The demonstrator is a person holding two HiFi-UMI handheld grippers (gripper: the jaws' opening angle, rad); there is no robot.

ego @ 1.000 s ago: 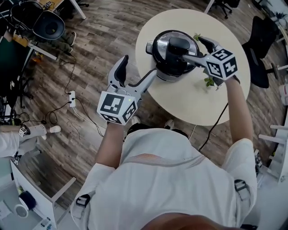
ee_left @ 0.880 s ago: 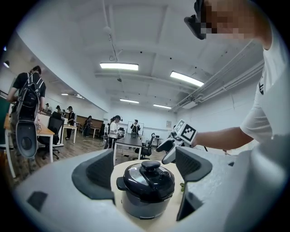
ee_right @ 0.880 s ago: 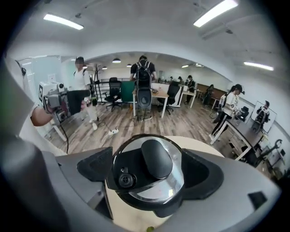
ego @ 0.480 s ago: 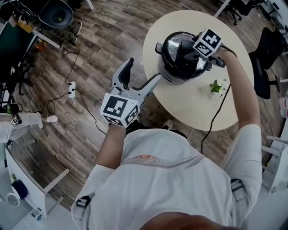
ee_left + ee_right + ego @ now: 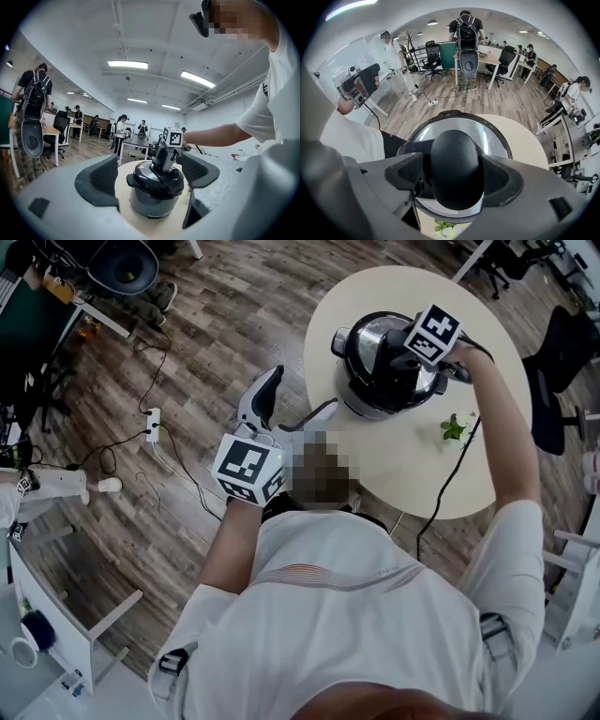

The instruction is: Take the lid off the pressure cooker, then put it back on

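Your right gripper (image 5: 453, 177) has just been closing and clamps the lid handle (image 5: 456, 154); your left gripper (image 5: 150, 176) gapes empty

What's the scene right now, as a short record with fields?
Cooker: on the round table, lid on
Right gripper: pointing down, jaws just been closing, pads against the lid's handle
Left gripper: open, empty, level, short of the cooker
Also on table: small green plant
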